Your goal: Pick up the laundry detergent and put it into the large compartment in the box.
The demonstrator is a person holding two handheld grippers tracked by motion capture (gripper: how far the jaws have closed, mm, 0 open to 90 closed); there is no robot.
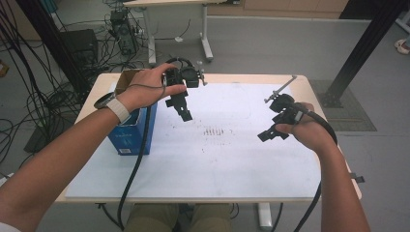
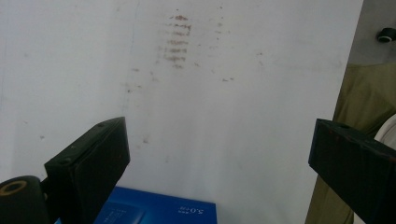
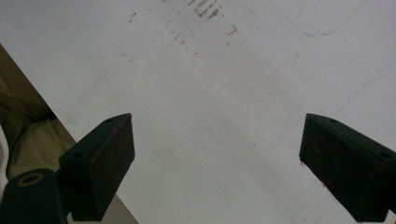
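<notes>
My left gripper [image 1: 185,115] hangs above the white sheet [image 1: 232,159], just right of a blue box [image 1: 131,134] with its brown flaps up. In the left gripper view its jaws [image 2: 219,128] stand wide apart with nothing between them, over the sheet [image 2: 243,116] and the box's blue lid [image 2: 154,210]. My right gripper [image 1: 268,135] hovers low over the sheet's right side. Its jaws [image 3: 219,119] are also spread, holding nothing. A patch of brown smudges [image 1: 212,131] marks the sheet between the two grippers.
The wooden table's edge [image 1: 309,82] borders the sheet. On the floor to the left lie tangled cables [image 1: 29,96]. A second table's legs [image 1: 207,43] stand behind. A black post [image 1: 362,48] rises at the right. The person's lap [image 2: 364,93] shows beyond the near edge.
</notes>
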